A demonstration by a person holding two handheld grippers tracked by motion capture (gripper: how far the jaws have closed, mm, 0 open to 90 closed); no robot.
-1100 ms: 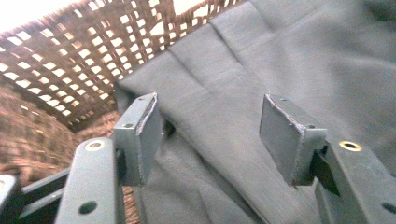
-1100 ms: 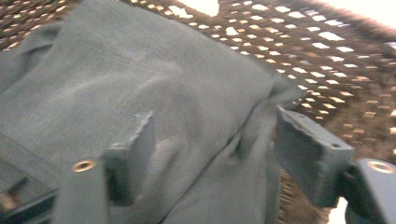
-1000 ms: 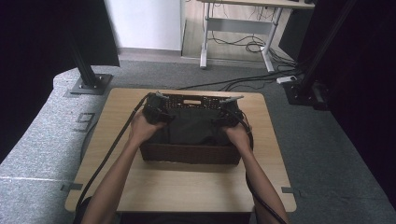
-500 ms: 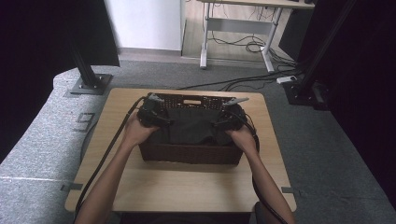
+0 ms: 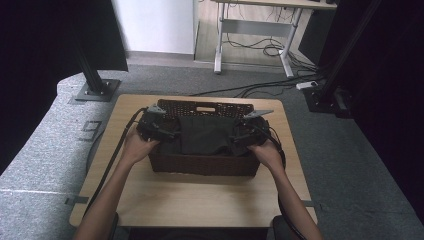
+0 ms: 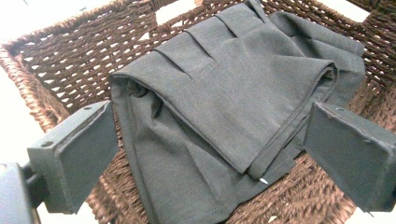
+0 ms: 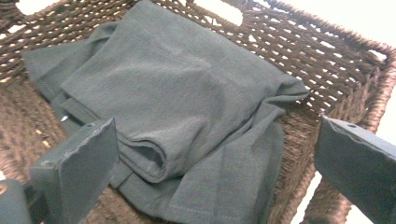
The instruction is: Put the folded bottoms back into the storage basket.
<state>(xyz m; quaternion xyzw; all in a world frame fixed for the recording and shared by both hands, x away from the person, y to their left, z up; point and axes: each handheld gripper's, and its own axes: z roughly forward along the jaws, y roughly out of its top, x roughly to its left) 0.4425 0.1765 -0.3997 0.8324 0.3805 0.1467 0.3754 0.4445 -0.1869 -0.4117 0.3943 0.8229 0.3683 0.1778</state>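
A wooden table [image 5: 200,200] is bearing a brown wicker basket [image 5: 200,164], with folded dark grey trousers [image 5: 202,134] lying inside. The left gripper [image 5: 159,131] and right gripper [image 5: 244,134] are hovering at the basket's ends, jaws just opened wide, gripping nothing.

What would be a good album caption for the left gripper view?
Folded dark grey cloth lying in a brown wicker basket, framed by the left tool's open jaws.
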